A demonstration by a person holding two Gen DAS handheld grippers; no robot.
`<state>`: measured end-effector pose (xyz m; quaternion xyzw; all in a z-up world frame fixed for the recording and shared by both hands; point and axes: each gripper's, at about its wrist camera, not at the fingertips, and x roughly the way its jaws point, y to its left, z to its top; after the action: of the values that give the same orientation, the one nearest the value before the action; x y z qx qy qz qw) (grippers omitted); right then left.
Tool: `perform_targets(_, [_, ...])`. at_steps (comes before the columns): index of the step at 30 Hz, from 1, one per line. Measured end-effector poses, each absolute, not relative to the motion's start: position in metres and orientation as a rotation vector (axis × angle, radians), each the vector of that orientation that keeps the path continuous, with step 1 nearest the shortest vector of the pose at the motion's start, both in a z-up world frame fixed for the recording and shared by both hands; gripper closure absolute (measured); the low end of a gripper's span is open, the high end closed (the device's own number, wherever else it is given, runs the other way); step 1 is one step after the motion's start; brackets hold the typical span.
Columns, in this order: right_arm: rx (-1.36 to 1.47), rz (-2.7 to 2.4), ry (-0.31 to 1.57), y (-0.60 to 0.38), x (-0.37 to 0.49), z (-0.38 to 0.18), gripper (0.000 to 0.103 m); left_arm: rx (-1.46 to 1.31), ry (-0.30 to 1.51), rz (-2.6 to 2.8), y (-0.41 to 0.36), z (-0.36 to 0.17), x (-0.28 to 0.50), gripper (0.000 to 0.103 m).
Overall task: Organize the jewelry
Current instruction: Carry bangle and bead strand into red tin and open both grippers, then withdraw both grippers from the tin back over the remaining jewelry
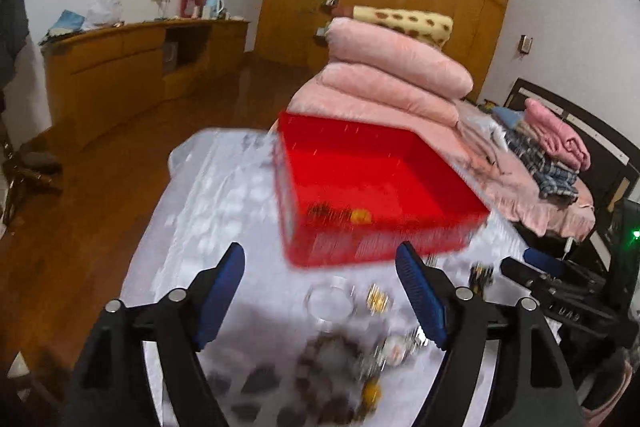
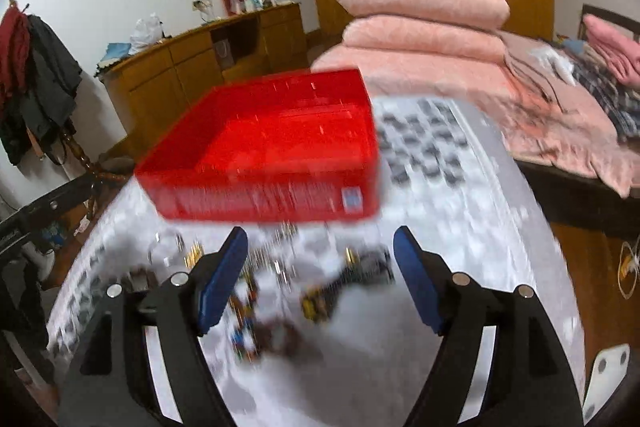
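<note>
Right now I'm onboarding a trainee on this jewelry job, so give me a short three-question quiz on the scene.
1. True or false: the left gripper holds a bracelet.
2. Where does the loose jewelry lie relative to the red basket: A) behind it B) in front, nearer the grippers C) all inside?
3. What colour is the small item already inside the basket?

Key: 1 false, it is open and empty; 2 B; 3 yellow-orange.

One red basket point(image 1: 384, 187) stands on the surface point(image 1: 224, 203) — a single yellow bead point(image 1: 359, 215) shows inside it. Two hand-held grippers are in view, left point(image 1: 320, 291) and right point(image 2: 320, 277). Loose jewelry point(image 2: 320, 291) lies blurred — several pieces, no exact count. Two pink quilts point(image 1: 392, 67) are stacked under one spotted blanket point(image 1: 404, 21).
</note>
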<state>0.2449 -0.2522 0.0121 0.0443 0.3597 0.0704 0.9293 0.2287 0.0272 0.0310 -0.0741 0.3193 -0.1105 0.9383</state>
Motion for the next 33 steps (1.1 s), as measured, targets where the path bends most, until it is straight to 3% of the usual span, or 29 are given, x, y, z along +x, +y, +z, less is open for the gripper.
perform_targets(10, [0.050, 0.162, 0.786, -0.242, 0.209, -0.011, 0.030, -0.099, 0.746, -0.217, 0.017, -0.008, 0.185, 0.027])
perform_targets(19, [0.043, 0.178, 0.800, -0.235, 0.200, -0.014, 0.038, -0.063, 0.760, -0.286, -0.003, -0.016, 0.179, 0.048])
perform_targets(24, [0.040, 0.183, 0.809, -0.234, 0.198, -0.015, 0.040, -0.067, 0.786, -0.303, -0.007, -0.022, 0.175, 0.049])
perform_targets(28, [0.038, 0.187, 0.814, -0.233, 0.197, -0.017, 0.040, -0.078, 0.793, -0.302, -0.004, -0.023, 0.170, 0.058])
perform_targets(33, [0.031, 0.203, 0.820, -0.229, 0.197, -0.019, 0.041, -0.098, 0.811, -0.306, 0.003, -0.026, 0.165, 0.058])
